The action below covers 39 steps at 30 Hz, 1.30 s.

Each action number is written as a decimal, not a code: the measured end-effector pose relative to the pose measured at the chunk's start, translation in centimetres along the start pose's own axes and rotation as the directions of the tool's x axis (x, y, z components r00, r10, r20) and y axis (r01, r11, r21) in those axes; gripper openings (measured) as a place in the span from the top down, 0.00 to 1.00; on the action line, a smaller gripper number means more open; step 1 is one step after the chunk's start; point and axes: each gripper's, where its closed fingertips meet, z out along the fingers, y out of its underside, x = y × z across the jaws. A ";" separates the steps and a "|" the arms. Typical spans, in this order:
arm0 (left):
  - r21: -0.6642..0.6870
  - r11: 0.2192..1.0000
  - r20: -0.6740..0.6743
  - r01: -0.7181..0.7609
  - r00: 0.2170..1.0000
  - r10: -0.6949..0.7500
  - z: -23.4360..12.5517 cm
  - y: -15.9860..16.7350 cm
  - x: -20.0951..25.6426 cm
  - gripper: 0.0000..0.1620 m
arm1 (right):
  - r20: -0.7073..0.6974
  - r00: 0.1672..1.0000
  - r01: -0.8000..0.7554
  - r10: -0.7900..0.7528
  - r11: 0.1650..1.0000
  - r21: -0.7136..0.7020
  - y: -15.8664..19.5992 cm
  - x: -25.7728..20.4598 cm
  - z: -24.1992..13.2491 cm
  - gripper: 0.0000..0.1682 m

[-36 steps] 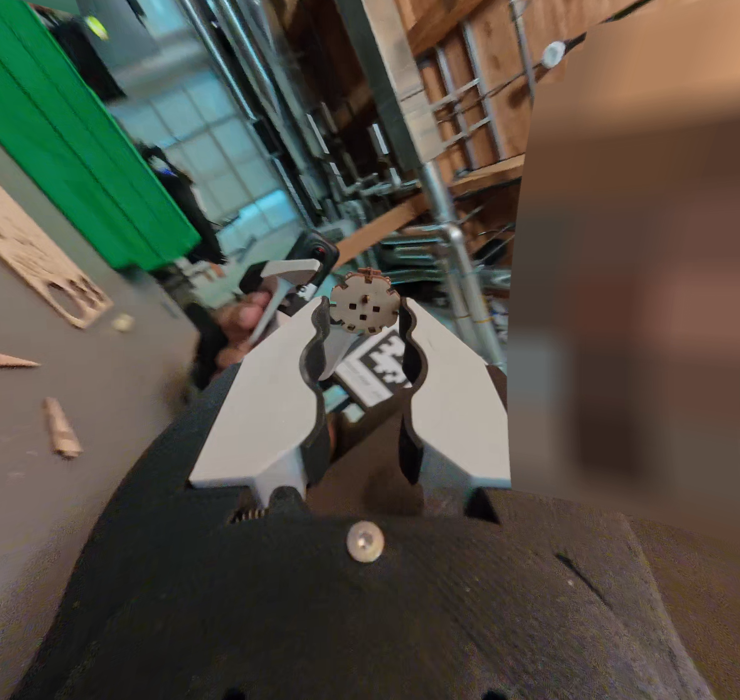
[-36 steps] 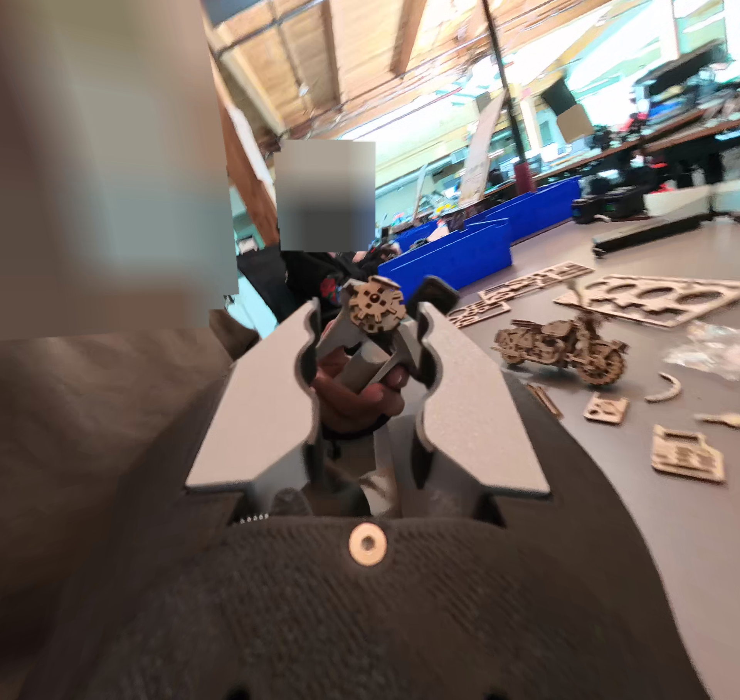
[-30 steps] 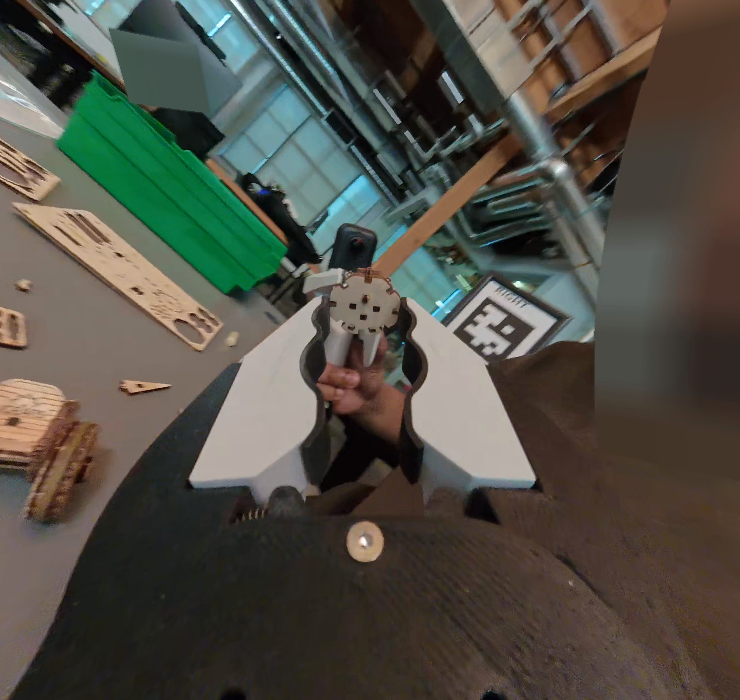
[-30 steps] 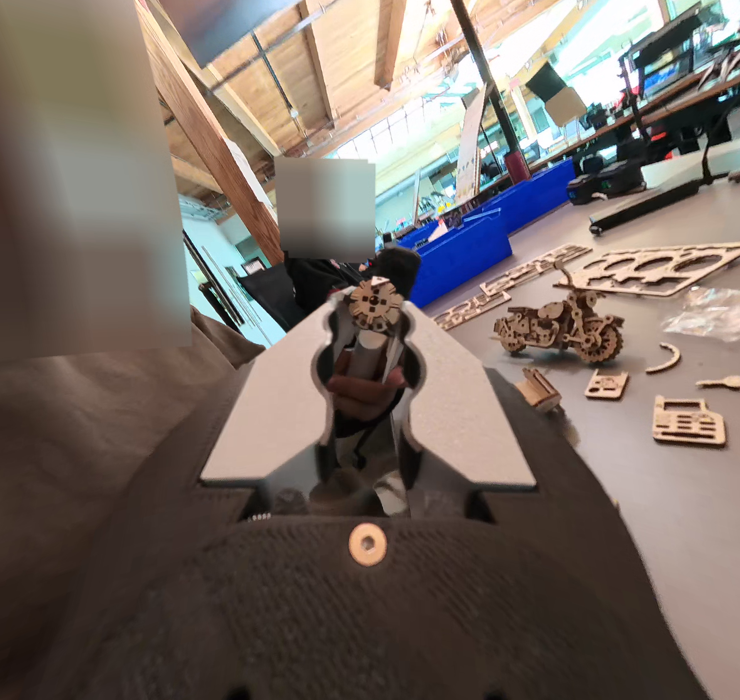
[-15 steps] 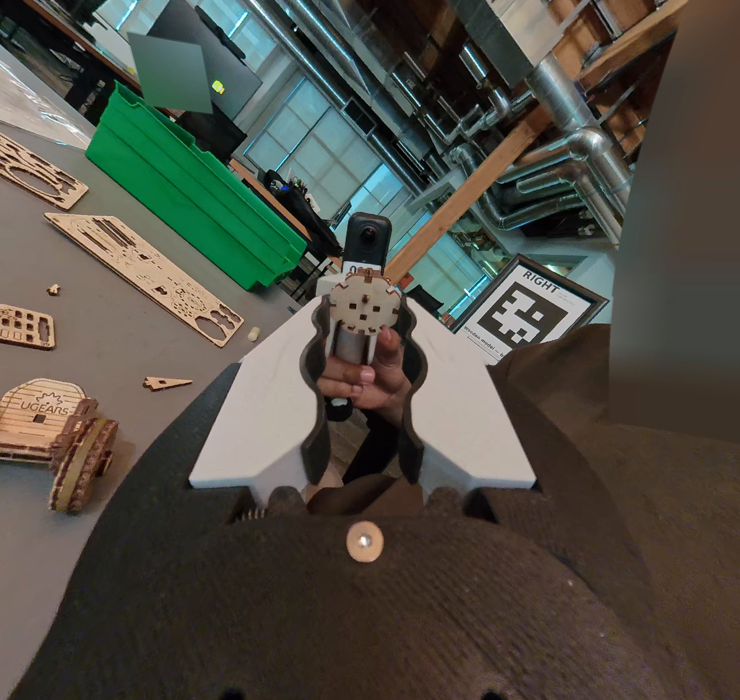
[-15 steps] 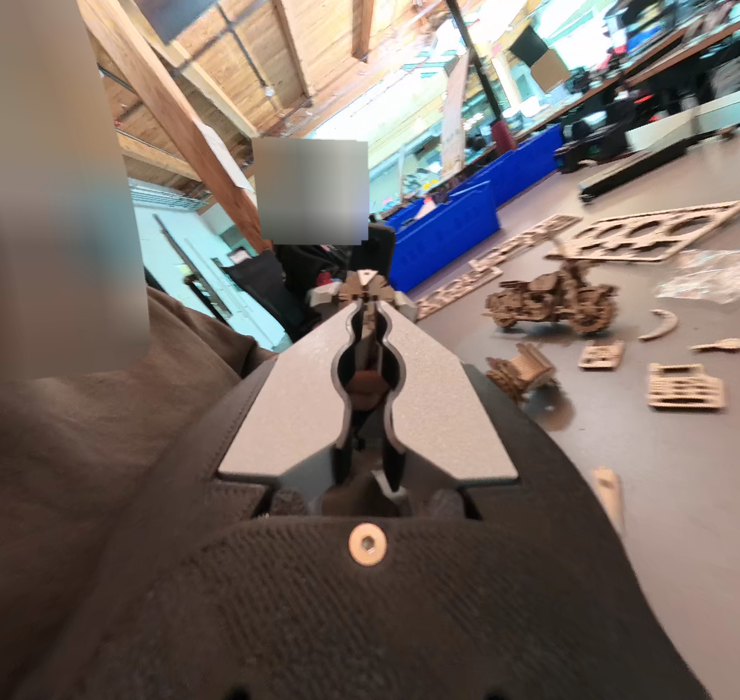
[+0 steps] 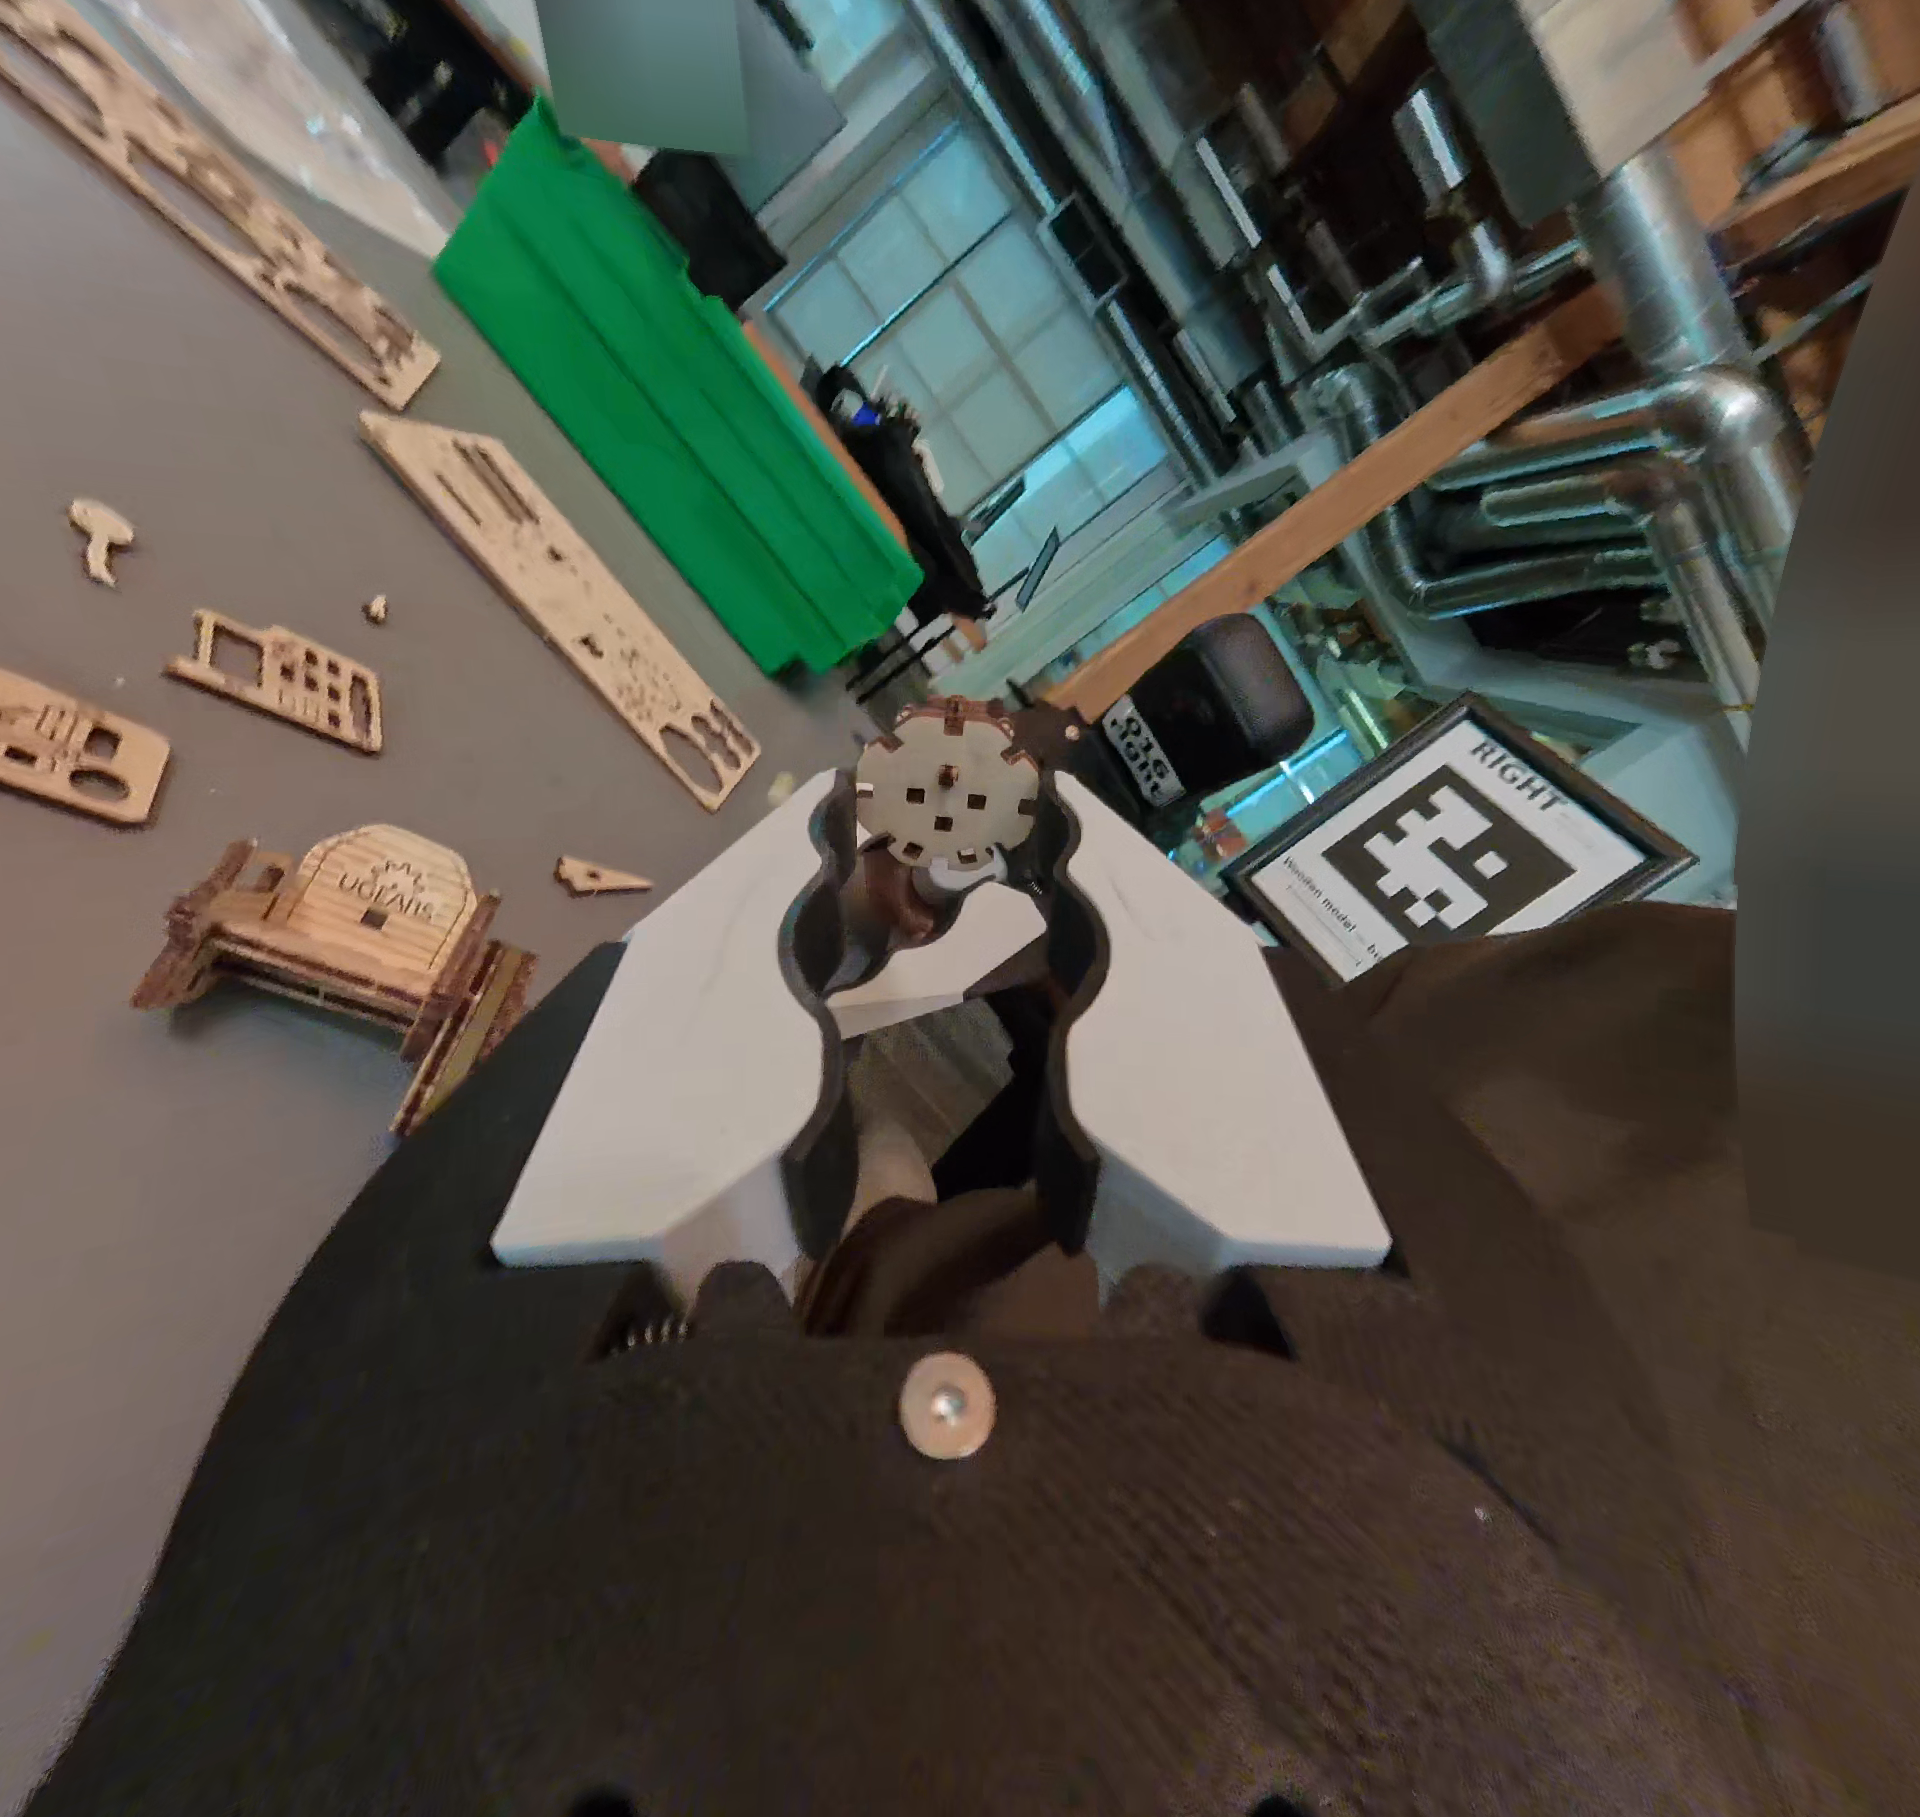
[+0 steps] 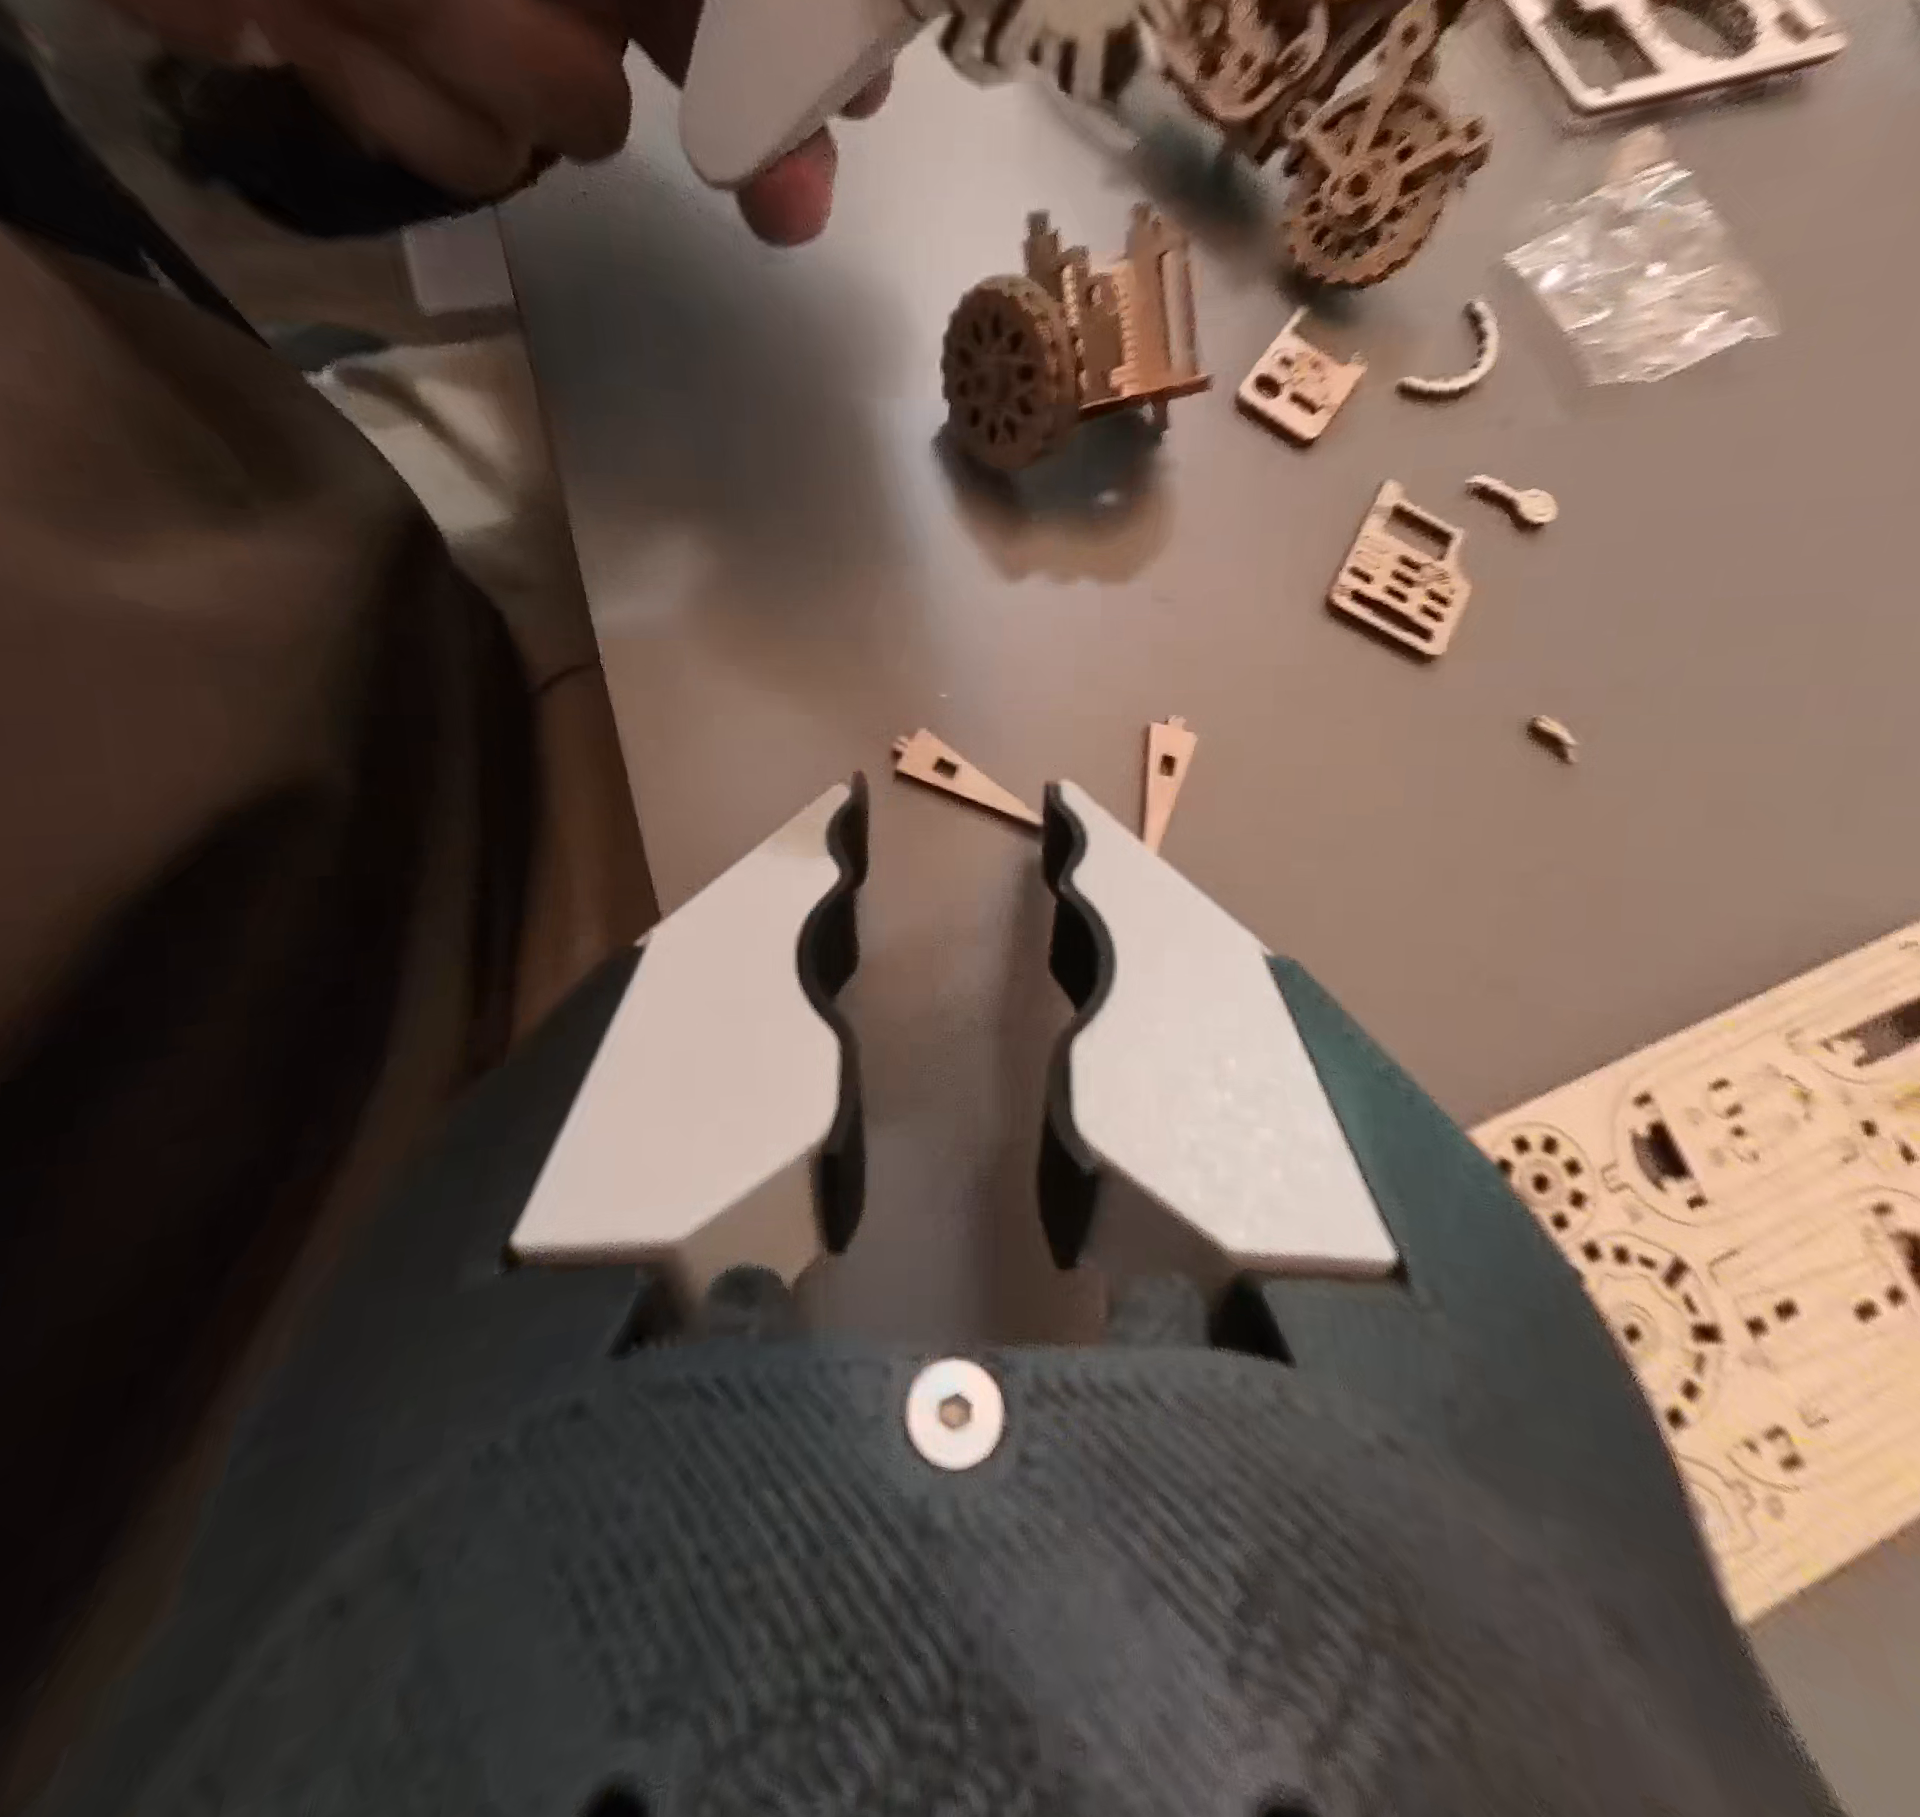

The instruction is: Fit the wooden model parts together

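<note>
**Left tongs hold the disc aloft while the right tongs go shopping**

The left tongs [image 7: 945, 811] are clamped on the round slotted wooden disc [image 7: 943, 799], pinched at its rim and raised clear of the desk [image 7: 312, 1248], flat face toward the lens. The right tongs [image 8: 951, 811] are spread apart with nothing between them, angled down over two small wedge-shaped pieces [image 8: 961, 775] lying just beyond the tips on the near part of the desk.

My read: the next piece gets picked here. To do it well, line one wedge up squarely between the fingers, close on its long edges so the tab end stays free, and keep the disc steady so its slots remain reachable. Thin wood lying flat can slide or flip under a skewed pinch.

The right wrist view alone shows the wedges, the wheeled sub-assembly [image 8: 1070, 354], the larger model [image 8: 1299, 74] at the far edge and a punched sheet [image 8: 1662, 1300] at right. The left wrist view alone shows the disc's hole pattern, the green bin [image 7: 644, 396] far left and a small arched assembly [image 7: 353, 926].
</note>
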 end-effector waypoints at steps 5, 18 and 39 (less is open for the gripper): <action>-0.102 0.995 0.036 0.020 0.999 -0.017 0.7 1.9 -0.7 0.80 | 0.010 1.000 -0.002 0.002 1.000 0.016 0.0 0.1 0.5 0.85; -0.098 0.980 0.004 0.172 0.985 -0.172 0.9 2.2 -1.1 0.80 | -0.206 0.972 0.155 -0.112 0.967 0.204 -4.9 1.1 -3.5 0.98; -0.455 0.856 0.180 -0.245 0.916 0.358 0.9 6.2 -3.6 0.80 | -0.144 0.956 0.273 -0.257 0.956 0.106 -4.9 -1.2 -4.6 0.99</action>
